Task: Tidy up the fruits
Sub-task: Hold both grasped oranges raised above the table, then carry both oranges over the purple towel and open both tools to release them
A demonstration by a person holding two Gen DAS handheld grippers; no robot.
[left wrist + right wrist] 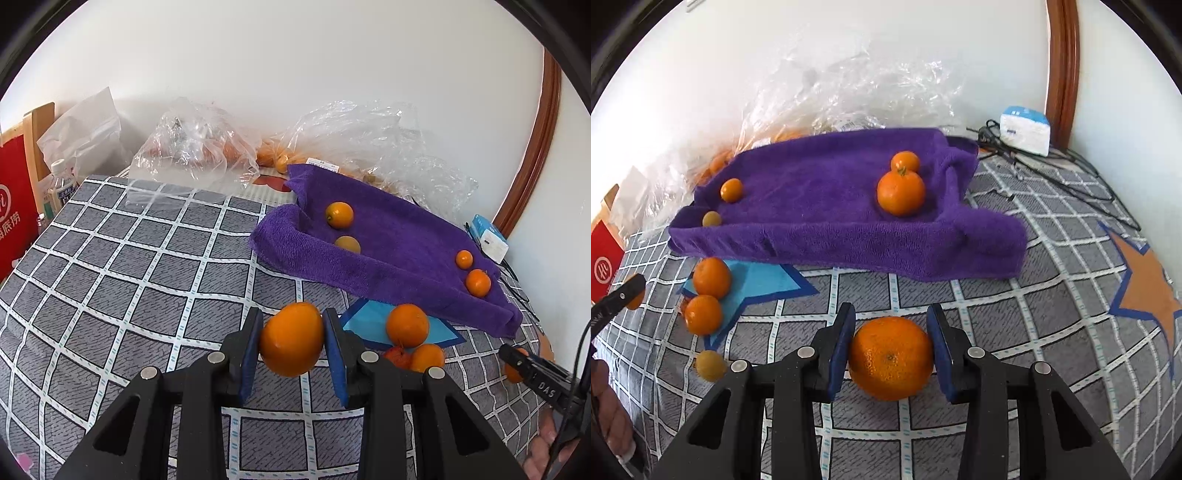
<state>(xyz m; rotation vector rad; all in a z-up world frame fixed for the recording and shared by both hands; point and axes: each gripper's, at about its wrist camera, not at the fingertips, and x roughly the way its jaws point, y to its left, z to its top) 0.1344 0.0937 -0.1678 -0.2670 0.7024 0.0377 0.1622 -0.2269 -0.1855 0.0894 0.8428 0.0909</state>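
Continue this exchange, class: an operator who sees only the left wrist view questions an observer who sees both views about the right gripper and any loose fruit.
Operator: I only see the right gripper's edge. Is it carrying anything?
Observer: Yes, the right gripper has a large orange between its jaws.
Operator: Any loose fruit hidden from me?
Observer: A small yellowish fruit lies on the checked cloth, just left of that gripper.
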